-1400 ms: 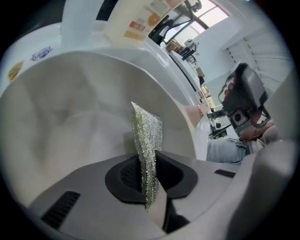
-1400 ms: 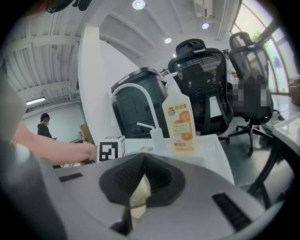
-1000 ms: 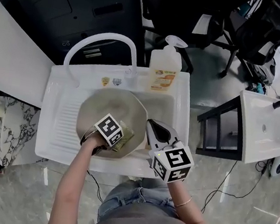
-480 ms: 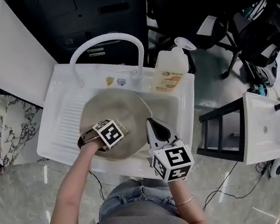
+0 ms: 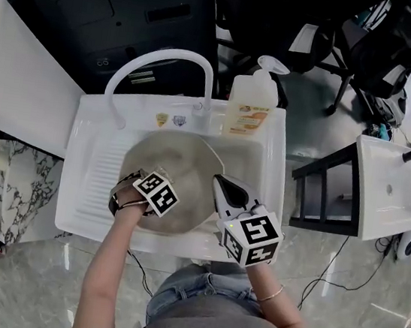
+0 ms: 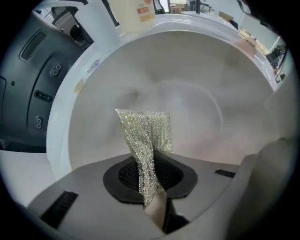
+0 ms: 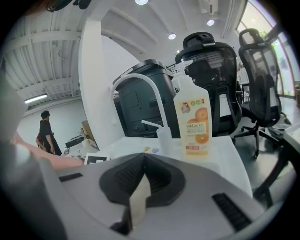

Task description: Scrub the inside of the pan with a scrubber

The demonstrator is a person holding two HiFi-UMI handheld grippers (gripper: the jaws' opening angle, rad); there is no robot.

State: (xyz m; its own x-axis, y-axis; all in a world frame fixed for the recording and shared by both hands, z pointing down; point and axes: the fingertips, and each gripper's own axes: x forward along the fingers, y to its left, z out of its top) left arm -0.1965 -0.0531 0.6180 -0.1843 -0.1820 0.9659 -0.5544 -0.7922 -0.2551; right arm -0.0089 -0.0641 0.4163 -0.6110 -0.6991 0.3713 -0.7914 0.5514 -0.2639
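Observation:
A round beige pan (image 5: 189, 169) lies in the white sink (image 5: 85, 180). My left gripper (image 5: 157, 191) is low over the pan's left half and is shut on a silvery mesh scrubber (image 6: 146, 139). In the left gripper view the scrubber sticks out from the left gripper (image 6: 152, 194) and rests against the pan's pale inner wall (image 6: 197, 89). At the pan's right edge, my right gripper (image 5: 226, 190) points away from the person. In the right gripper view the right gripper (image 7: 138, 199) has its jaws together with nothing seen between them, and the pan is out of sight.
An orange-labelled soap bottle (image 5: 252, 102) and a white arched faucet (image 5: 159, 62) stand at the sink's back rim. The bottle (image 7: 192, 119) fills the right gripper view. A black stand (image 5: 323, 191) and a second white basin (image 5: 388, 189) are to the right. A person (image 7: 46, 131) stands far off.
My left gripper has slid leftwards across the pan with the scrubber, from the right of centre to the left side. The right gripper has stayed put.

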